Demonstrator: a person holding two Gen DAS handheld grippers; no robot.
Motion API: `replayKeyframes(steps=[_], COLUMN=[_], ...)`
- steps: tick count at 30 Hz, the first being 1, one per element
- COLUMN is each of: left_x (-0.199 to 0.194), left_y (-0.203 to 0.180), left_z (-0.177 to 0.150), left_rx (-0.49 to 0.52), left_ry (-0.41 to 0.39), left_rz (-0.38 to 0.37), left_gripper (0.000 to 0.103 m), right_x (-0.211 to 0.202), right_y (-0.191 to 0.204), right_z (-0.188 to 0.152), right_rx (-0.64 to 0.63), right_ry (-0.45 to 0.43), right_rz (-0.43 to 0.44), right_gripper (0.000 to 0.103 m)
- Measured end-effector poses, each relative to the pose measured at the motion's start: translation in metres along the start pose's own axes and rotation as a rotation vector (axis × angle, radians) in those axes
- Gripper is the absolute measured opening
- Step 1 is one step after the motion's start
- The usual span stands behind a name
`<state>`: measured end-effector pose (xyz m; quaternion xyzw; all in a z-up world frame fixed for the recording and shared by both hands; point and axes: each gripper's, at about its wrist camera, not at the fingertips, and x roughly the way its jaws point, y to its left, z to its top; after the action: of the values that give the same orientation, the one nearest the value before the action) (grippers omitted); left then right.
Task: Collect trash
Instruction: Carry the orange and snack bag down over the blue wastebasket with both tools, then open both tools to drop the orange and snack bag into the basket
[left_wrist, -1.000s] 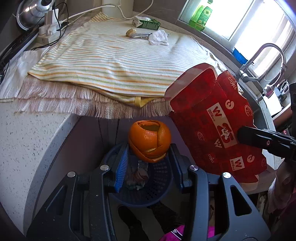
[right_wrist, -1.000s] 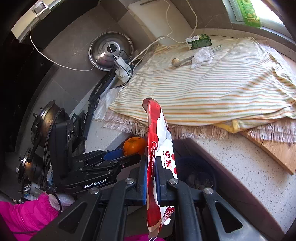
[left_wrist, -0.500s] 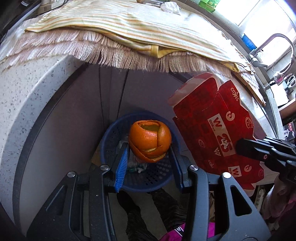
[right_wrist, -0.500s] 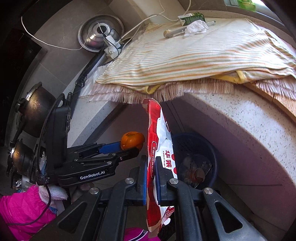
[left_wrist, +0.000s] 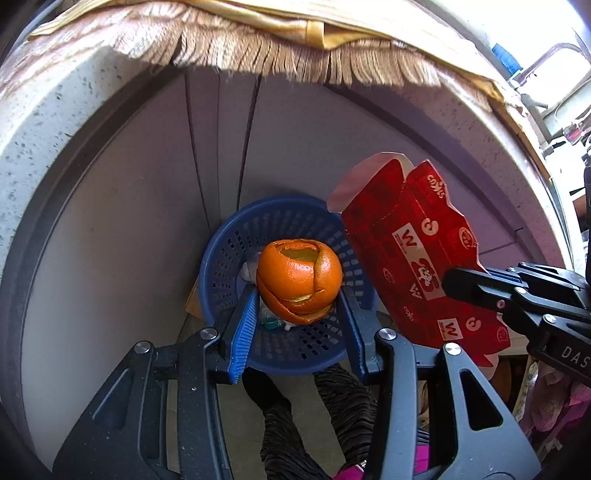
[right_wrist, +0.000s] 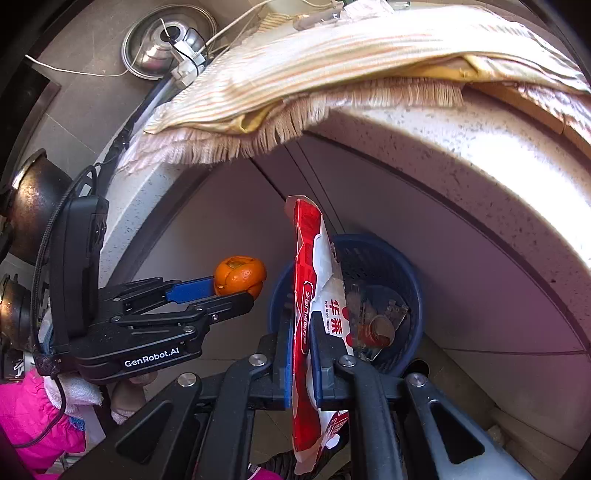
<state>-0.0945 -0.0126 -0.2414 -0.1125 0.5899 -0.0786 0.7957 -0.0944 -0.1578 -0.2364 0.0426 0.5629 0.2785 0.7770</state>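
My left gripper (left_wrist: 298, 295) is shut on an orange peel (left_wrist: 298, 280) and holds it just above a blue mesh trash basket (left_wrist: 236, 258) on the floor under the counter. My right gripper (right_wrist: 301, 332) is shut on a flattened red and white carton (right_wrist: 314, 288), held upright beside the basket (right_wrist: 410, 280). In the left wrist view the carton (left_wrist: 417, 251) hangs at the basket's right rim. In the right wrist view the left gripper (right_wrist: 236, 286) with the peel (right_wrist: 240, 275) is left of the basket. Trash lies inside the basket.
The speckled stone counter edge (left_wrist: 44, 122) curves overhead, with a fringed striped cloth (right_wrist: 332, 62) hanging over it. Grey cabinet doors (left_wrist: 295, 140) stand behind the basket. A pot lid (right_wrist: 166, 40) and cables are at the back. The person's legs (left_wrist: 295, 424) are below.
Both grippers have dropped from countertop height to below the counter edge, closer to the basket. The peel and the carton stay held. The countertop items have gone out of view.
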Motion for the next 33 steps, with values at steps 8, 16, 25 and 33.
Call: replayKeyframes(steps=[8, 16, 25, 33], left_x=[0.009, 0.017, 0.025, 0.024], left_y=[0.001, 0.001, -0.002, 0.003], left_z=[0.004, 0.004, 0.006, 0.005], left_rx=[0.005, 0.000, 0.003, 0.010], left_ry=[0.017, 0.032, 0.045, 0.038], left_rz=[0.022, 0.045, 0.057, 0.078], left_gripper=[0.044, 0.044, 0.044, 0.062], right_x=[0.017, 0.028, 0.030, 0.024], right_y=[-0.005, -0.005, 0.004, 0.005], right_z=[0.002, 0.011, 0.020, 0.024], right_rx=[0.012, 0.027, 0.009, 0.028], right_ry=[0.015, 0.019, 0.025, 0.003], right_rz=[-0.024, -0.041, -0.056, -0.056], right_gripper=[0.007, 0.011, 0.030, 0.068])
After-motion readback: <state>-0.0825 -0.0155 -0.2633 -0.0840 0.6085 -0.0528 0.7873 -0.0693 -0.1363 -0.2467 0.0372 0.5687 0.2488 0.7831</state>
